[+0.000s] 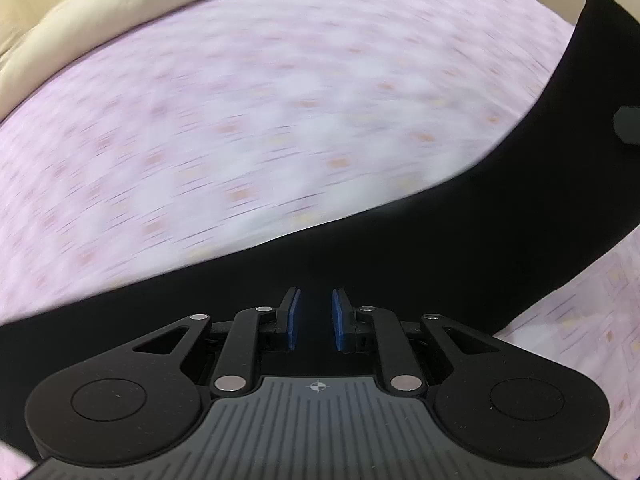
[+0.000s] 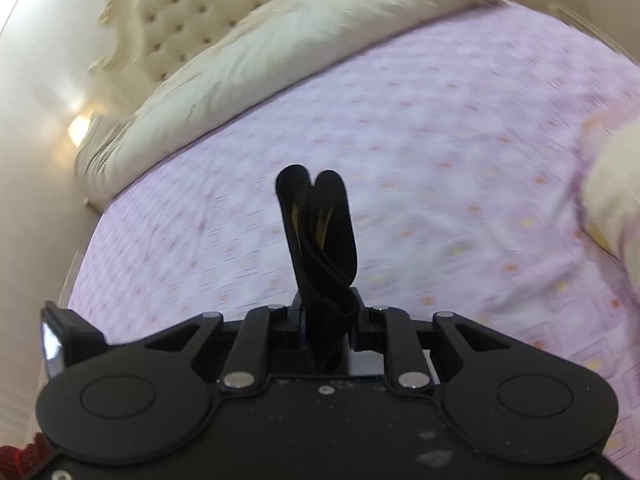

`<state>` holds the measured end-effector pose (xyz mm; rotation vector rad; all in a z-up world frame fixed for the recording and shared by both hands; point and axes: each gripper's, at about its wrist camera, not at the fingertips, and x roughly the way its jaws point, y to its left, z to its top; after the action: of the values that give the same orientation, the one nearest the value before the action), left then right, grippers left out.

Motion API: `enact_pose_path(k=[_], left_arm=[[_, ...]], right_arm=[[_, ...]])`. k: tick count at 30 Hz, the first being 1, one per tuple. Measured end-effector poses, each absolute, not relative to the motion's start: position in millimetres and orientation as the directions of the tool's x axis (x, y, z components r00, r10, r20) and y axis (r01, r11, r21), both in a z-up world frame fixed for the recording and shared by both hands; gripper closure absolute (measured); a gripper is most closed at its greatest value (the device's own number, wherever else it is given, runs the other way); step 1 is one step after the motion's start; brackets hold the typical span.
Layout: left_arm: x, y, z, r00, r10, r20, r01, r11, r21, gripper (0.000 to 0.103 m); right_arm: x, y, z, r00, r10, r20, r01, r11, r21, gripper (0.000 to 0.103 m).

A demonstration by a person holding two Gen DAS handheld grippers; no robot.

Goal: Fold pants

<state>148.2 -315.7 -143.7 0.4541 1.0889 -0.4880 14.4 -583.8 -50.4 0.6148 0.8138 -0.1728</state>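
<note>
Currently, the left gripper (image 1: 316, 320) shows its blue pads (image 1: 295, 318) set narrowly apart with a clear gap between them; black fabric lies directly beneath and ahead, but nothing is visibly clamped. The pants (image 1: 500, 208) run as a long black band across the pink patterned bedsheet (image 1: 240, 120), curving up toward the right edge of the left wrist view. The right gripper (image 2: 326, 316) is closed on a bunched fold of the pants (image 2: 316, 216) — the layers stand upright between its fingers, above the sheet. A cream duvet (image 2: 260, 56) lies along the tufted headboard (image 2: 192, 4); both views are motion-blurred.
</note>
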Motion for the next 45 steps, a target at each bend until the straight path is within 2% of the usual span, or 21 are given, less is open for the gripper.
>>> enact_pose_path(k=[5, 11, 19, 21, 23, 28, 31, 33, 34, 35, 36, 37, 38, 42, 45], left_arm=[[145, -226, -121, 0.429, -0.118, -0.896, 0.5, 0.857, 0.126, 0.086], [143, -135, -108, 0.453, -0.063, -0.889, 0.442, 0.882, 0.162, 0.087], [163, -76, -109, 0.43, -0.047, -0.902, 0.394, 0.908, 0.141, 0.087], [167, -71, -110, 0.425, -0.052, -0.904, 0.39, 0.911, 0.131, 0.087], [168, -65, -109, 0.422, -0.06, -0.904, 0.387, 0.914, 0.12, 0.087], [165, -63, -97, 0.418, -0.101, -0.903, 0.365, 0.929, 0.065, 0.087], [173, -71, -96, 0.399, -0.137, -0.907, 0.348, 0.937, 0.011, 0.087], [178, -82, -98, 0.38, -0.162, -0.911, 0.345, 0.938, -0.023, 0.086], [180, -89, -99, 0.369, -0.176, -0.913, 0.344, 0.938, -0.042, 0.086], [181, -95, -101, 0.361, -0.189, -0.913, 0.343, 0.937, -0.058, 0.086], [182, -101, -103, 0.355, -0.2, -0.913, 0.342, 0.937, -0.072, 0.086], [186, -108, -105, 0.35, -0.209, -0.913, 0.341, 0.936, -0.083, 0.086], [187, -115, -107, 0.347, -0.215, -0.913, 0.34, 0.936, -0.091, 0.086], [182, -141, -115, 0.349, -0.23, -0.908, 0.346, 0.933, -0.103, 0.086], [179, -152, -121, 0.345, -0.239, -0.908, 0.349, 0.93, -0.112, 0.085]], right_arm=[[47, -490, -45, 0.664, 0.159, -0.73, 0.281, 0.852, 0.441, 0.083], [86, -372, -77, 0.603, 0.199, -0.772, 0.217, 0.891, 0.399, 0.083], [116, -283, -123, 0.513, 0.09, -0.854, 0.23, 0.944, 0.238, 0.083], [119, -276, -129, 0.514, 0.08, -0.854, 0.223, 0.949, 0.223, 0.072], [115, -273, -128, 0.521, 0.13, -0.844, 0.194, 0.944, 0.265, 0.045], [95, -265, -102, 0.577, 0.217, -0.787, 0.084, 0.943, 0.322, 0.03], [81, -280, -82, 0.605, 0.208, -0.768, 0.058, 0.951, 0.303, 0.03], [68, -298, -76, 0.609, 0.167, -0.775, 0.09, 0.957, 0.276, 0.03], [63, -308, -76, 0.607, 0.138, -0.782, 0.113, 0.96, 0.257, 0.036], [58, -321, -76, 0.596, 0.094, -0.798, 0.147, 0.964, 0.223, 0.054], [56, -332, -78, 0.577, 0.058, -0.815, 0.175, 0.966, 0.192, 0.066], [56, -343, -81, 0.554, 0.027, -0.832, 0.206, 0.964, 0.168, 0.084], [58, -353, -84, 0.538, 0.001, -0.843, 0.236, 0.96, 0.152, 0.092], [62, -399, -94, 0.505, -0.06, -0.861, 0.344, 0.929, 0.137, 0.092], [69, -414, -103, 0.489, -0.059, -0.87, 0.36, 0.922, 0.14, 0.092]])
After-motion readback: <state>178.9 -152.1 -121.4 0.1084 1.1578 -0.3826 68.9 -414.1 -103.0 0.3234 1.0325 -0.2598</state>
